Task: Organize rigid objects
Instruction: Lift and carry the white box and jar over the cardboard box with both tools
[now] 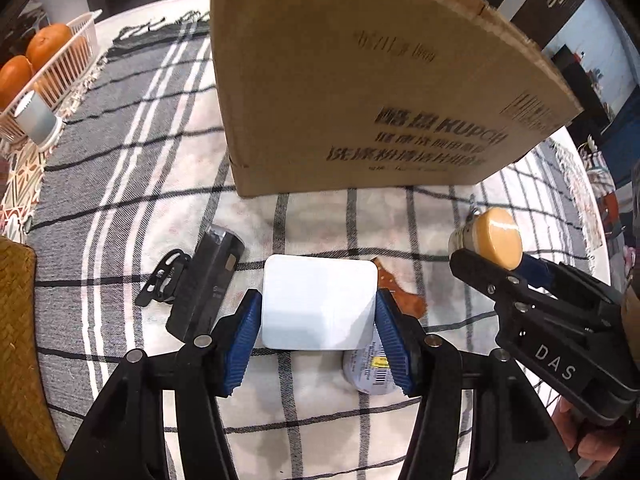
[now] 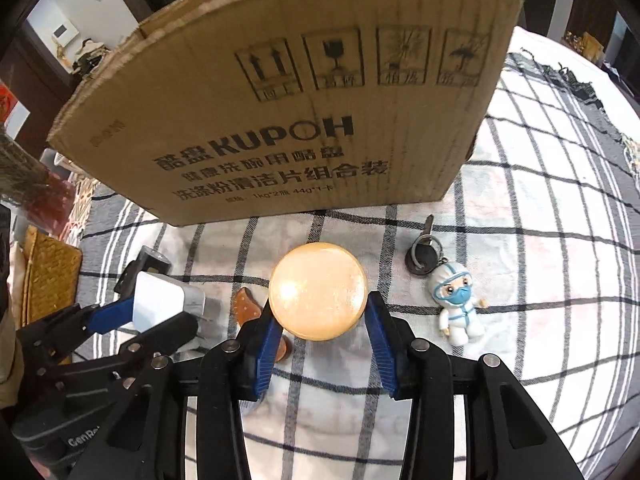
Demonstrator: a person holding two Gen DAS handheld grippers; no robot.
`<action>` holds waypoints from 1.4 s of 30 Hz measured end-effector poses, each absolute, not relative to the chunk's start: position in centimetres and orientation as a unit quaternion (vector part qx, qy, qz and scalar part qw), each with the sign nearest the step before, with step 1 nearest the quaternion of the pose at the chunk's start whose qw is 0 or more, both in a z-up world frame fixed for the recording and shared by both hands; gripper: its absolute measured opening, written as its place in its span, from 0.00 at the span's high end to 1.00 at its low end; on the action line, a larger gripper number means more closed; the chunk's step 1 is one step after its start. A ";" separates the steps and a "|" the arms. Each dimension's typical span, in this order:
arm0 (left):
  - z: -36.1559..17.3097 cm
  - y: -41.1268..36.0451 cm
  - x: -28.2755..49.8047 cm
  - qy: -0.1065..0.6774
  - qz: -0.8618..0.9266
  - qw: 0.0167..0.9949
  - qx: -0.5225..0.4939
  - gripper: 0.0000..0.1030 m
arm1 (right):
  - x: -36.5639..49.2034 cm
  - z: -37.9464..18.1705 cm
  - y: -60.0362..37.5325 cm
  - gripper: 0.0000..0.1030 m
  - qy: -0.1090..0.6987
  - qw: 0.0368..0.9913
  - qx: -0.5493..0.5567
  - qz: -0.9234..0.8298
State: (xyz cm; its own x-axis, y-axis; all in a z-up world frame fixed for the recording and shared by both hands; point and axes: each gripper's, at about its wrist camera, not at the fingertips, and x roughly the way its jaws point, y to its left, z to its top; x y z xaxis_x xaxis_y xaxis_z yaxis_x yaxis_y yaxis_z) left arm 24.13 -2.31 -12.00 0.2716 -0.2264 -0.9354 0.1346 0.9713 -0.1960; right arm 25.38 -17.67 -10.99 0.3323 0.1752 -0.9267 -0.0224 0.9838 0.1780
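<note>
My left gripper (image 1: pixel 319 306) is shut on a white square charger block (image 1: pixel 320 302), held above the checked cloth; it also shows in the right wrist view (image 2: pixel 158 300). My right gripper (image 2: pixel 320 312) is shut on a small jar with a round tan lid (image 2: pixel 319 289), seen too in the left wrist view (image 1: pixel 498 236). A tall brown cardboard box (image 1: pixel 360 92) stands just behind both. On the cloth lie a black bike light (image 1: pixel 210 280), a brown wooden piece (image 2: pixel 246 304), a round labelled tin (image 1: pixel 370 368), and a key with a white figure keychain (image 2: pixel 456 300).
A white basket (image 1: pixel 68 64) with oranges stands far left beside a grey cup (image 1: pixel 36 120). A woven mat (image 1: pixel 20 340) lies at the left edge. The round table's edge (image 2: pixel 624 240) curves off to the right.
</note>
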 end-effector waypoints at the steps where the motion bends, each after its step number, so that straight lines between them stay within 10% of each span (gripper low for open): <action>1: -11.6 -2.1 24.0 0.588 -0.114 0.800 -0.039 0.45 | 25.3 -10.7 -17.8 0.59 0.572 0.815 0.066 0.060; 42: 4.2 -3.6 22.8 0.398 -0.158 0.904 -0.015 0.45 | 23.0 6.2 -18.0 0.59 0.386 0.918 0.050 0.075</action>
State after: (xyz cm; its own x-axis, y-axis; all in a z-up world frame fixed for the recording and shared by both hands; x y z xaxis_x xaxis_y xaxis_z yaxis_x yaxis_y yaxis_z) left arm 22.84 -3.60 4.24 0.6342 -0.2966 -0.7140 0.2729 0.9499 -0.1521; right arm 23.05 -18.01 6.18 0.6912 0.1771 -0.7006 -0.0999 0.9836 0.1501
